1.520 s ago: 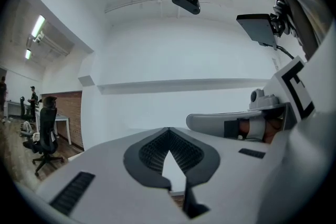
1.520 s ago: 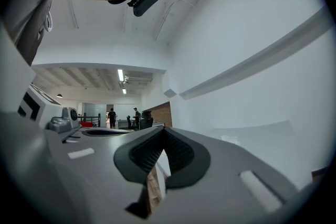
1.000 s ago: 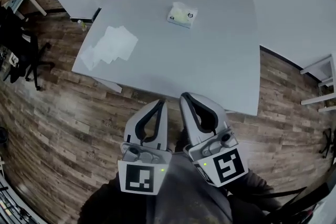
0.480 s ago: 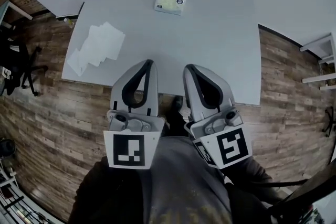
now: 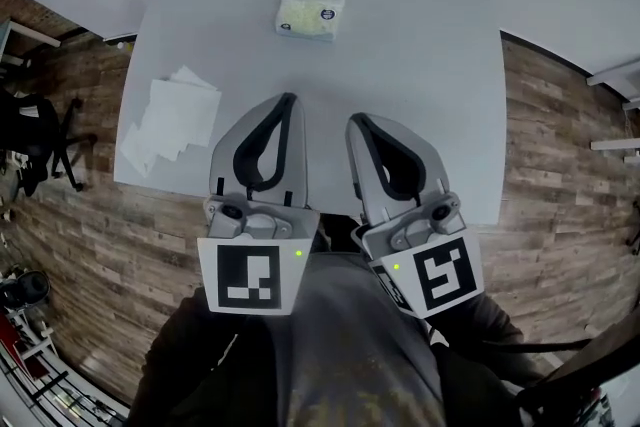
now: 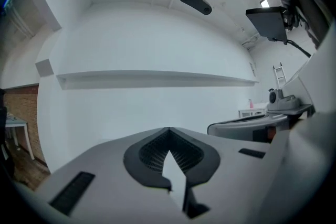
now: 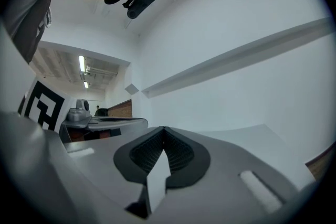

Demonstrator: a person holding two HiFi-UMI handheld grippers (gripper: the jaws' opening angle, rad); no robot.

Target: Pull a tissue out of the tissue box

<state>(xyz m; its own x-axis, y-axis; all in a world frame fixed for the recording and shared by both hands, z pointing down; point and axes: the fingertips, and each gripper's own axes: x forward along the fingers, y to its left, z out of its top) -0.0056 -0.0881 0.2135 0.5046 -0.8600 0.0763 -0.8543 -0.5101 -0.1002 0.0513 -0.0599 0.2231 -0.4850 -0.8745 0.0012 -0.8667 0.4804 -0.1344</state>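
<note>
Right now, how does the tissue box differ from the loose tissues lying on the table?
The tissue box is a compact raised block with a yellowish top; the loose tissues are flat white sheets, overlapping in a spread pile. The tissue box sits toward the far middle of the table; the loose tissues lie by its left edge. Both rest on the table.

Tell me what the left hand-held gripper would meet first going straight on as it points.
Probably the near edge of the table, about level with the left hand-held gripper in its own view. Should it pass over, the tissue box lies roughly ahead; height is unclear.
</note>
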